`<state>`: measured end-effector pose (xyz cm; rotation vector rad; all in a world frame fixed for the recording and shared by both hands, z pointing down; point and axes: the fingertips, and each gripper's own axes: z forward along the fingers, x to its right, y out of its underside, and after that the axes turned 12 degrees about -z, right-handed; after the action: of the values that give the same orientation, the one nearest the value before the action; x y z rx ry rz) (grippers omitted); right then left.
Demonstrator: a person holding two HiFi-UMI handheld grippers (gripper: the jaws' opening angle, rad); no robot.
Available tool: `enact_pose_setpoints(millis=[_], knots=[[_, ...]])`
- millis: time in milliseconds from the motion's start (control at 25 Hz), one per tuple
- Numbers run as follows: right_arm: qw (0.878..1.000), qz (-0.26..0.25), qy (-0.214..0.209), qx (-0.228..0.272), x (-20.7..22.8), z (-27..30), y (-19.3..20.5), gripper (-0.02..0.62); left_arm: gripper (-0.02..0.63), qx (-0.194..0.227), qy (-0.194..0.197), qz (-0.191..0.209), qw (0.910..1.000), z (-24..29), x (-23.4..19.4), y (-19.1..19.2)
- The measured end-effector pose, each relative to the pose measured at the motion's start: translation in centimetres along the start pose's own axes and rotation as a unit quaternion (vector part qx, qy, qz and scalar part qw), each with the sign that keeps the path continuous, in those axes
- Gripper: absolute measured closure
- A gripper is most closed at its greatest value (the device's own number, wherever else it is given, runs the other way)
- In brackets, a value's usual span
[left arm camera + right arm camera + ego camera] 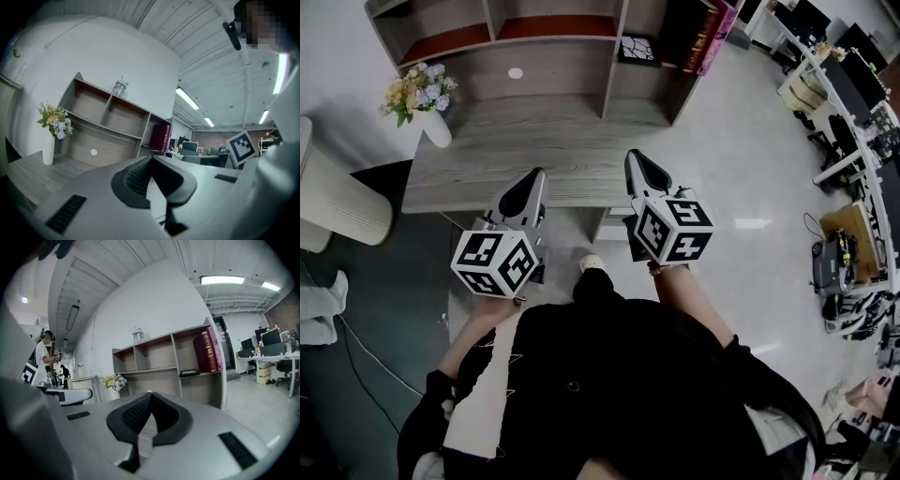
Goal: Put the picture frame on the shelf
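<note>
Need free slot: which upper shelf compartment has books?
The rightmost compartment, holding a maroon book and a pink book; the middle compartment and left compartment are empty.

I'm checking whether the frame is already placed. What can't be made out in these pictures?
- Head view: flat patterned item in the right compartment of the shelf, too small to call a frame.
- Head view: upper compartments, cut off by the top edge.
- Right gripper view: print on the maroon book, too small.
- Left gripper view: desk front, hidden by the left tool.
</note>
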<state>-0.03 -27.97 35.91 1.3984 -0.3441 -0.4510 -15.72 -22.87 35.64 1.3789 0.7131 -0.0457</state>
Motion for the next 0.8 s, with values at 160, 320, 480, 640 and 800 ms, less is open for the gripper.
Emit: enact_pose_setpoints(millis=[160, 320, 480, 640, 800], knots=[[1.0, 0.004, 0.002, -0.003, 0.0, 0.3, 0.0, 0.592, 0.594, 0.001, 0.001, -0.001, 1.0, 0.2, -0.2, -0.2], [1.0, 0.003, 0.004, -0.004, 0.3, 0.6, -0.1, 0.592, 0.594, 0.001, 0.002, -0.003, 1.0, 0.5, -0.4, -0.3], [1.0, 0.0, 0.005, -0.005, 0.3, 1.0, -0.1, 0.592, 0.594, 0.004, 0.001, -0.004, 1.0, 0.7, -0.6, -0.6], [1.0, -0.003, 0.004, -0.007, 0.3, 1.6, -0.2, 0.591, 0.595, 0.004, 0.0, -0.004, 1.0, 1.1, -1.1, -0.8], [1.0, -0.005, 0.003, -0.011, 0.5, 2.0, -0.2, 0.591, 0.594, 0.003, 0.0, -0.005, 1.0, 1.5, -1.1, -0.9]])
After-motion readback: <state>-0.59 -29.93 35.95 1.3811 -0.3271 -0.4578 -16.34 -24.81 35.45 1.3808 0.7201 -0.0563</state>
